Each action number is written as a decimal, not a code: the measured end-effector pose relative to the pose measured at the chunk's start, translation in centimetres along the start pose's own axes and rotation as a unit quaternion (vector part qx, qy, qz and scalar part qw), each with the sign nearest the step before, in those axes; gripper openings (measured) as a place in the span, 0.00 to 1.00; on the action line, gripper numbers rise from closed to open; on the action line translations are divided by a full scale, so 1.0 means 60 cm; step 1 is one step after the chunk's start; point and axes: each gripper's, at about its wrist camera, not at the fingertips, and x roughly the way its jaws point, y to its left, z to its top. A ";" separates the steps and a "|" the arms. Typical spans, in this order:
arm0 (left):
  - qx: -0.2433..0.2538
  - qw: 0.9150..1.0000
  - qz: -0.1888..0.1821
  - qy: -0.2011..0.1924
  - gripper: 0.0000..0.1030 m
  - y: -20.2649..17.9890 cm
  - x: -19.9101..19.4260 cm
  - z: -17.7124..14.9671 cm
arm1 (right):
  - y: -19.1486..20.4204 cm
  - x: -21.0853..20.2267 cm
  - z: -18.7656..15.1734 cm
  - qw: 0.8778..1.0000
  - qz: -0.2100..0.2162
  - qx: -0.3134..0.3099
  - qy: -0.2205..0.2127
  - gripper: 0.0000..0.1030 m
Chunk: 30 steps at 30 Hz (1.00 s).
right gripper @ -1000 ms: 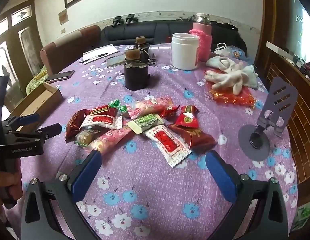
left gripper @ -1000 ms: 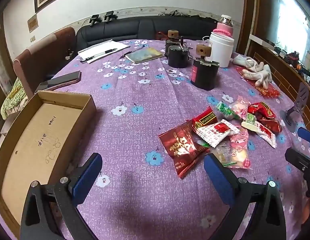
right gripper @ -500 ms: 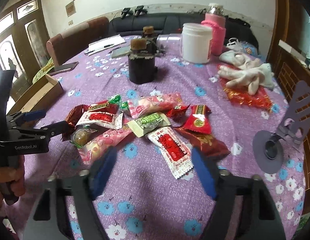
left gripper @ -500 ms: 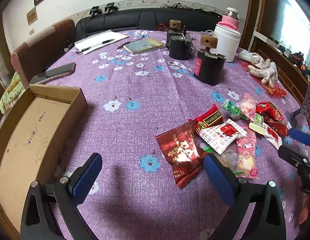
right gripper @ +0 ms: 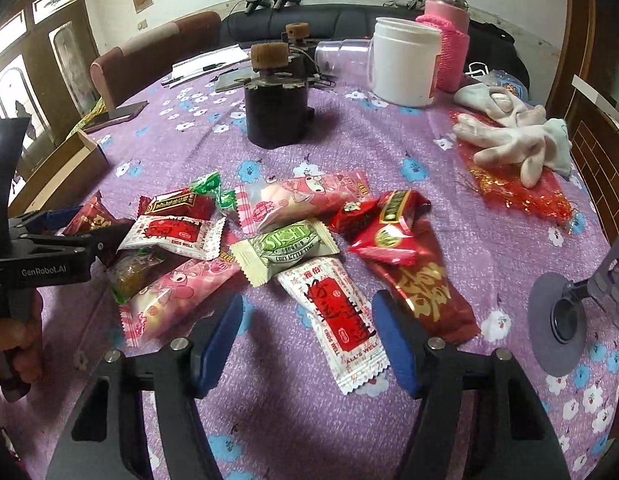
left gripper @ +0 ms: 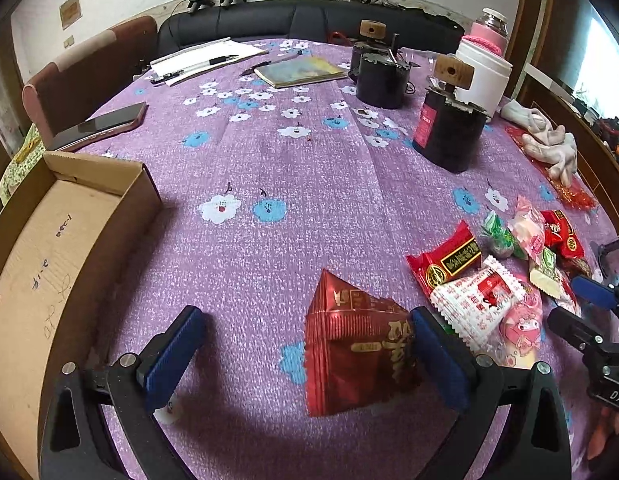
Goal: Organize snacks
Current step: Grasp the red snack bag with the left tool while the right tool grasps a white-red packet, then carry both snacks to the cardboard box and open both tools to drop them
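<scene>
The left tool (left gripper: 305,354) is standing wide open, its right blue pad touching the edge of a dark red snack packet (left gripper: 355,344) that is lying between the two pads, while the left pad is sitting well apart from it. The right tool (right gripper: 307,338) is also gaping open, its pads straddling the lower end of a white and red packet (right gripper: 337,316) without clearly pressing on it.

Beyond that packet, the snack pile (right gripper: 269,232) is spreading over the purple flowered desk (left gripper: 309,168): a green and cream wrapper (right gripper: 285,246), pink cartoon packets, small red packs and a long red and gold packet (right gripper: 425,288) just beside the right tool's right pad. In the right wrist view the left tool (right gripper: 75,232) is showing at the pile's left end.

An open cardboard box (left gripper: 49,240) is sitting near the desk's left edge, well apart from the snacks. Farther back, a black canister (right gripper: 275,116), a white jar (right gripper: 405,62) and white gloves (right gripper: 513,140) are resting toward the far and right edges.
</scene>
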 end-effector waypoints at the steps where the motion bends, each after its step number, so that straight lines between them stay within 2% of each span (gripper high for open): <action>1: -0.001 1.000 0.001 0.000 0.99 0.001 0.001 0.002 | 0.000 0.001 0.000 1.000 0.001 0.000 0.000 0.58; 2: -0.003 1.000 -0.002 -0.002 0.99 0.002 0.002 0.004 | 0.000 0.002 0.000 1.000 -0.001 0.001 -0.001 0.55; 4: -0.003 1.000 -0.005 -0.003 0.96 0.005 0.001 0.005 | -0.003 0.000 0.000 1.000 -0.002 0.007 -0.003 0.36; 7: 0.002 1.000 -0.011 -0.018 0.76 0.010 -0.004 0.009 | -0.011 -0.004 -0.004 1.000 0.011 0.024 -0.002 0.27; 9: 0.009 1.000 -0.022 -0.021 0.52 0.015 -0.009 0.011 | -0.012 -0.007 -0.007 1.000 0.013 0.027 -0.003 0.26; 14: 0.010 0.999 -0.047 -0.024 0.48 0.028 -0.017 0.008 | -0.009 -0.016 -0.017 0.999 0.020 0.036 -0.007 0.24; 23: 0.023 0.997 -0.054 -0.042 0.37 0.044 -0.062 -0.014 | -0.003 -0.039 -0.037 0.998 0.029 0.050 -0.014 0.22; 30: 0.028 0.995 -0.074 -0.063 0.34 0.065 -0.111 -0.035 | 0.003 -0.083 -0.056 0.996 0.043 0.073 -0.039 0.22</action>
